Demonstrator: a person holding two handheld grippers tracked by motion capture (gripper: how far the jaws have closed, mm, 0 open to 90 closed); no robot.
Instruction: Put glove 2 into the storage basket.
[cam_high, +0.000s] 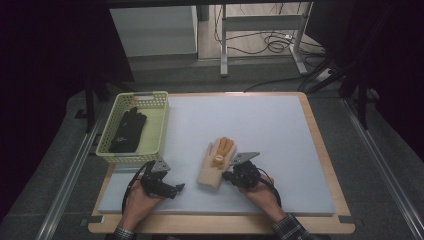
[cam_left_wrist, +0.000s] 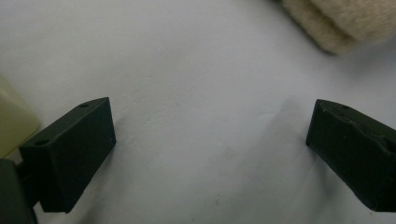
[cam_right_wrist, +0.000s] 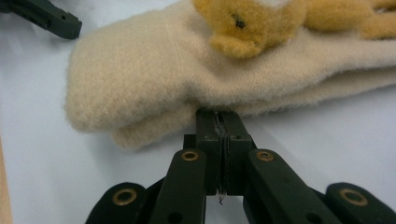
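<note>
The right gripper is seen with its two black jaws pressed together, their tips set against the lower edge of a cream-coloured fleece glove; whether a fold of the fleece is pinched between them cannot be told, since the tips are hidden under the nap. The left gripper is held with its jaws spread wide and nothing between them; only the bare pale grey foam mat is seen in the gap, with a corner of the glove beyond it.

The glove is made of thick, fuzzy, pale cream pile, doubled into two layers at the edge nearest the right gripper; its cuff end is rounded and blunt; a small golden-brown plush bear face is sewn on its upper side, and the finger ends are coloured orange-tan. In the high view the glove is laid flat on the mat near the front middle, between the two grippers, cuff toward the person.

A pale yellow plastic lattice basket is placed at the mat's left rear; a black glove is laid inside it.
</note>
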